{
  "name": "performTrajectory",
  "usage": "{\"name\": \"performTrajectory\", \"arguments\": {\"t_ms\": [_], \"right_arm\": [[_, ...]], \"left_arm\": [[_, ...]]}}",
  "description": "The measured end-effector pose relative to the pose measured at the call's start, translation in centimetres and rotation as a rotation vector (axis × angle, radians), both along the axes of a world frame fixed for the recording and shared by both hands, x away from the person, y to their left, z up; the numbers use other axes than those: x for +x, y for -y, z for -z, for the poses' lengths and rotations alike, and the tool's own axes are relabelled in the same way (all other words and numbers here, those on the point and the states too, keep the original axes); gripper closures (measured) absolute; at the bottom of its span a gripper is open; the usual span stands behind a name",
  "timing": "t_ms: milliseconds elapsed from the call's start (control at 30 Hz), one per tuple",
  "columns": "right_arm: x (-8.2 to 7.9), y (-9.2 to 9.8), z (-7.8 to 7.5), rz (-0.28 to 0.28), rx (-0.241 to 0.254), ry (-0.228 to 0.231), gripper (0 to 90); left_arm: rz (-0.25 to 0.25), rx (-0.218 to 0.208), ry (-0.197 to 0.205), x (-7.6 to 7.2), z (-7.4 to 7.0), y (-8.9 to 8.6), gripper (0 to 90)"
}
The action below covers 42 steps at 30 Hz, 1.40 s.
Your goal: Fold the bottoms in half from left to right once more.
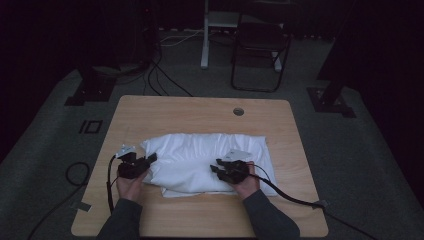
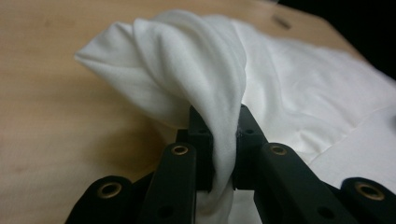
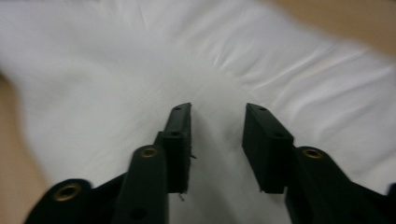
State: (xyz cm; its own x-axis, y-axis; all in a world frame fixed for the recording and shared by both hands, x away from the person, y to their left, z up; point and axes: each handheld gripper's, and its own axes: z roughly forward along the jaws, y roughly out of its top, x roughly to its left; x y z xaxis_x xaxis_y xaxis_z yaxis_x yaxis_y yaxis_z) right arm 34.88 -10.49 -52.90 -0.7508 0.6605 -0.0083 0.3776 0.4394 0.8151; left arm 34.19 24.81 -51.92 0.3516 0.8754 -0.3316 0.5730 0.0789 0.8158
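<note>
A white cloth (image 1: 205, 160) lies folded across the middle of the wooden table (image 1: 200, 112). My left gripper (image 1: 149, 161) is at the cloth's left edge, shut on a bunched fold of the cloth (image 2: 196, 70) that rises between its pads and drapes over them. My right gripper (image 1: 216, 169) hovers over the cloth's near right part, jaws apart with only flat cloth (image 3: 140, 70) beneath them and nothing pinched. The left gripper (image 2: 223, 140) lifts its fold slightly off the table. The right gripper (image 3: 217, 119) points across the cloth.
A round cable hole (image 1: 238, 111) sits near the table's far edge. Behind the table stand a dark chair (image 1: 260, 50) and a white post (image 1: 205, 35). Cables (image 1: 290, 197) trail from both grippers over the table's near edge.
</note>
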Motion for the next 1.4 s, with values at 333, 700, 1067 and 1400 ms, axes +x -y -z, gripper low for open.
{"name": "performTrajectory", "arguments": {"t_ms": [333,700,1067,1400], "right_arm": [[1.0,-1.9,2.4,0.018,-0.054,-0.073,68.5],[2.2,-0.7,0.1,-0.042,-0.014,-0.087,58.8],[8.9,-0.6,-1.4,0.146,0.010,-0.049,63.1],[8.5,-1.1,-0.6,0.100,-0.115,-0.077,54.7]], "left_arm": [[0.035,0.003,0.084,-0.2,-3.0,1.2,81.9],[0.036,-0.013,0.084,0.2,-3.2,1.2,81.9],[0.039,-0.022,0.088,0.4,-3.3,1.5,81.9],[0.048,-0.034,0.108,0.4,-4.1,1.5,81.9]]}}
